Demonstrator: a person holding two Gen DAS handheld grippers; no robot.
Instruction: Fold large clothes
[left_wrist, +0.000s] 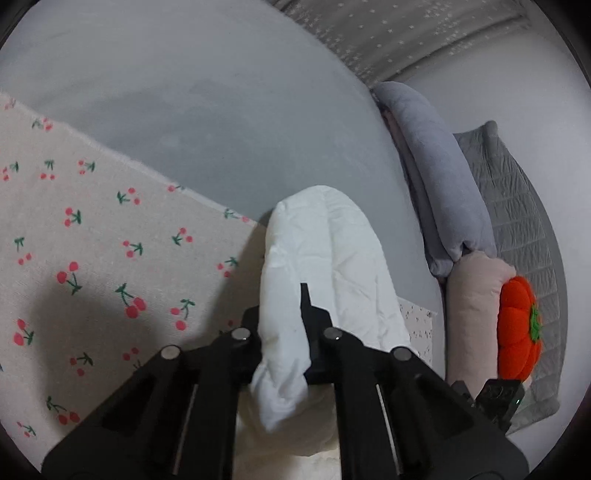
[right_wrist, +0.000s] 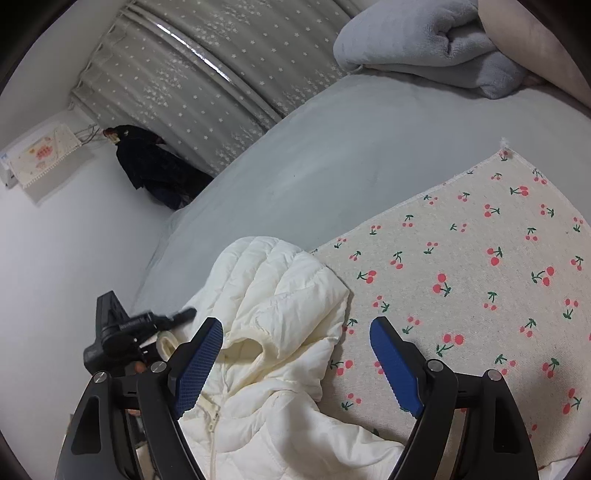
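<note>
A white puffy jacket (right_wrist: 280, 332) lies at the edge of a cherry-print cloth (right_wrist: 480, 258) on the bed, its hood and zipper towards me. In the left wrist view a padded white part of the jacket (left_wrist: 314, 251) runs up between the black fingers, and my left gripper (left_wrist: 282, 332) is shut on it. That left gripper (right_wrist: 122, 332) also shows at the jacket's left edge in the right wrist view. My right gripper (right_wrist: 295, 365) hangs open over the hood area. Its blue pads (right_wrist: 199, 365) stand wide apart and press on nothing.
The grey bedsheet (left_wrist: 203, 110) stretches beyond the cherry-print cloth (left_wrist: 92, 240). A folded grey blanket (left_wrist: 439, 177), a pink pillow (left_wrist: 472, 314), an orange pumpkin plush (left_wrist: 517, 325) and a quilted grey pillow (left_wrist: 517, 206) line the bed's far side. Star-print curtains (right_wrist: 229, 85) and dark clothing (right_wrist: 155, 166) stand by the wall.
</note>
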